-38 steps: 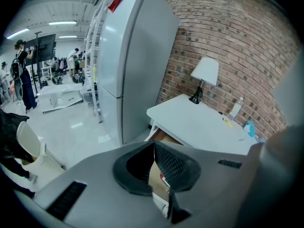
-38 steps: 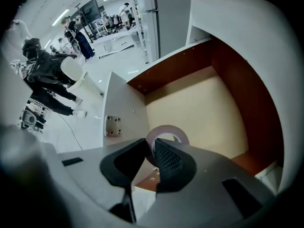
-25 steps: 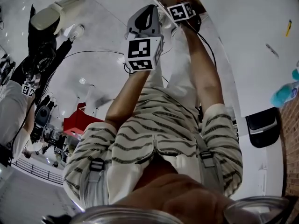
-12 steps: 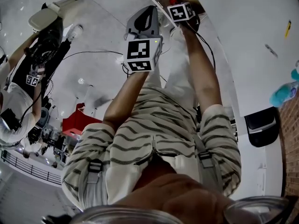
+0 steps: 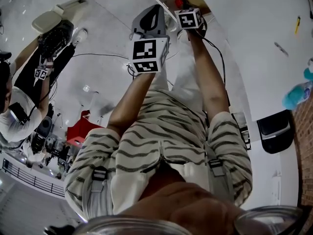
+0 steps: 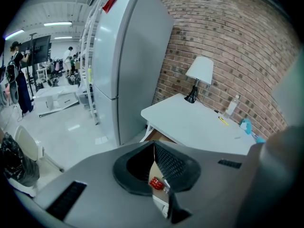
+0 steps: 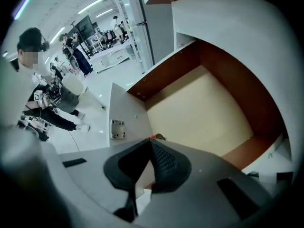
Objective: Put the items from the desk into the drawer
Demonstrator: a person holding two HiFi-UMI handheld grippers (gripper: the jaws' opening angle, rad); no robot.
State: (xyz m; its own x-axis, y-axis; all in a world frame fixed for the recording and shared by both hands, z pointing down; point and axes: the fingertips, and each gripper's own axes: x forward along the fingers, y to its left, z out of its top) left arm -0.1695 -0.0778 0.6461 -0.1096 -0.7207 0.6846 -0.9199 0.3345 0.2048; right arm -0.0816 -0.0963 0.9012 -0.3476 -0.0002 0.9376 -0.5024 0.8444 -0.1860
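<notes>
The open drawer (image 7: 199, 113) has a pale floor and brown walls and lies straight below my right gripper (image 7: 151, 142). That gripper's jaws have just been closing; the pads meet with nothing between them. A small red item (image 7: 153, 137) peeks out just past their tips at the drawer's near wall, and the same red item (image 5: 181, 3) sits beyond the right marker cube (image 5: 189, 18). My left gripper (image 6: 153, 144) is shut and empty, held beside the right one; the red item (image 6: 156, 184) shows through the gap under its pads. The white desk (image 6: 199, 125) stands further off.
On the desk are a lamp (image 6: 198, 75), a clear bottle (image 6: 231, 106), a yellow item (image 6: 223, 120) and a teal thing (image 6: 246, 125). A tall white fridge (image 6: 128, 56) stands left of the desk. Another person (image 5: 22, 97) works on the floor to the left.
The right gripper's marker cube has come a little nearer the head camera, and more of the red item shows beyond it. The left gripper has kept still. The person at left has shifted.
</notes>
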